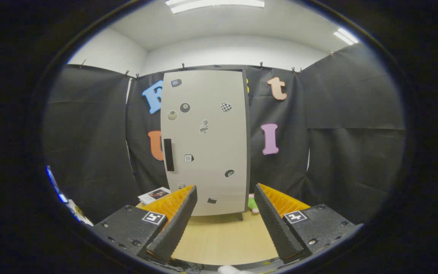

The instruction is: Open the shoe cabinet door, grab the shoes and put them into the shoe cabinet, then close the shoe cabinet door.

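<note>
A tall pale grey shoe cabinet (205,140) stands upright on a wooden tabletop (222,238), well beyond my fingers. Its door is closed, with a black vertical handle (169,154) near its left edge and several small stickers on its face. A bit of a green and pink shoe (253,203) peeks out beside the cabinet's lower right corner, just past my right finger (274,220). My gripper (224,198) is open, its fingers spread wide with nothing between them.
A booklet (154,195) lies on the table left of the cabinet, behind my left finger (177,219). Black cloth walls enclose the booth on all sides. Bare tabletop stretches from my fingers to the cabinet's base.
</note>
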A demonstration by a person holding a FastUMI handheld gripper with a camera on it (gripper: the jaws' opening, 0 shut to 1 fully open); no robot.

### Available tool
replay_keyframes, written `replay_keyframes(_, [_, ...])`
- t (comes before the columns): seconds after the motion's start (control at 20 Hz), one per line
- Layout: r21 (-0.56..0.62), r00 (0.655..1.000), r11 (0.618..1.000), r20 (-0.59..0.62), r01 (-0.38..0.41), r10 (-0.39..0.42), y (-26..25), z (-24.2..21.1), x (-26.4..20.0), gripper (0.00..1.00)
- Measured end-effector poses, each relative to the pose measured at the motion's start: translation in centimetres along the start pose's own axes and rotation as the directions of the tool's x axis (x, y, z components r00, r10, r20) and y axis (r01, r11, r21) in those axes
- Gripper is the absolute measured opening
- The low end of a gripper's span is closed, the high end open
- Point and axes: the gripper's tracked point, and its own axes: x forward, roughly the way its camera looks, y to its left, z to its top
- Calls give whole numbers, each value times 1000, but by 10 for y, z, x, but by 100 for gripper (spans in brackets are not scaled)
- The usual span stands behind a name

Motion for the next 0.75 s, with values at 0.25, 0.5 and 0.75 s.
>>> replay_keyframes(0.25, [-9,1000,1000,-1,2,-2,-1,0,-3,99])
replay_keyframes(0.5, [-20,1000,1000,3,10,-10,-2,1,-6,99])
replay_keyframes(0.75, [-9,1000,1000,11,18,-18,-4,3,-9,99])
